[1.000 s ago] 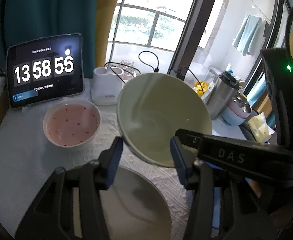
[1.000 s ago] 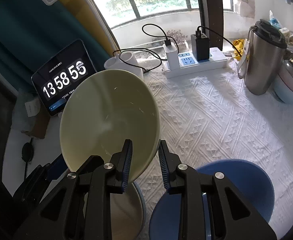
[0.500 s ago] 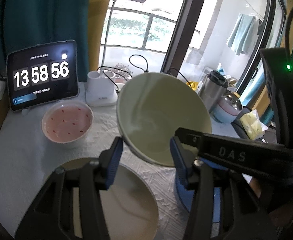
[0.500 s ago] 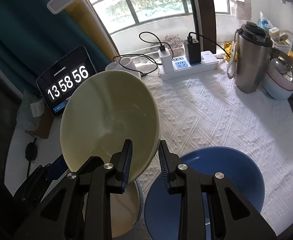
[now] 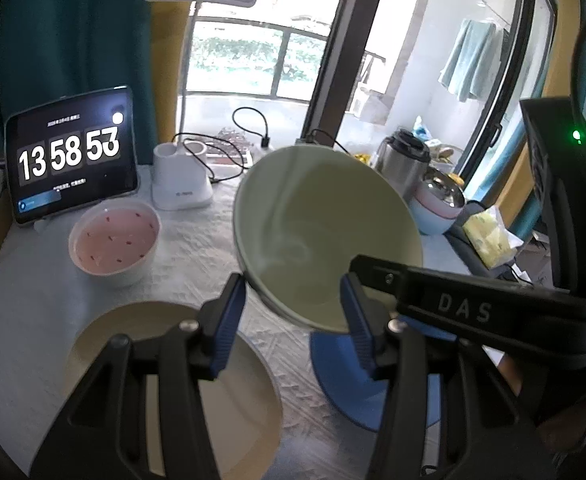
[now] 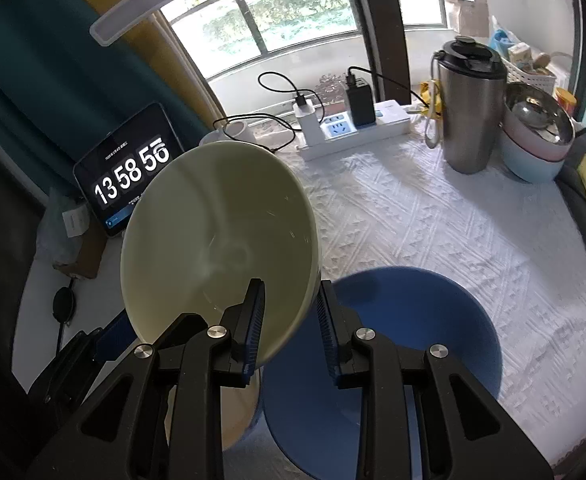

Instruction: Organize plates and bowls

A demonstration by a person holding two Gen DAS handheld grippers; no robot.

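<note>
My right gripper (image 6: 291, 320) is shut on the rim of a pale green bowl (image 6: 217, 248), holding it tilted in the air above the table. Below it lie a blue plate (image 6: 413, 340) and a beige plate (image 6: 237, 412), side by side. In the left wrist view the green bowl (image 5: 321, 232) hangs just beyond my left gripper (image 5: 293, 320), which is open with nothing between its pads. That gripper hovers over the beige plate (image 5: 165, 380), with the blue plate (image 5: 345, 380) to its right. A pink speckled bowl (image 5: 115, 240) rests on the cloth at the left.
At the back stand a tablet clock (image 5: 73, 160), a white lamp base (image 5: 181, 184) and a power strip (image 6: 353, 128) with cables. A steel flask (image 6: 469, 108) and stacked bowls (image 6: 533, 140) occupy the right side. White textured cloth covers the table.
Both grippers have drawn back from the table with the green bowl still in the right one. The blue plate and more of the beige plate have come into view.
</note>
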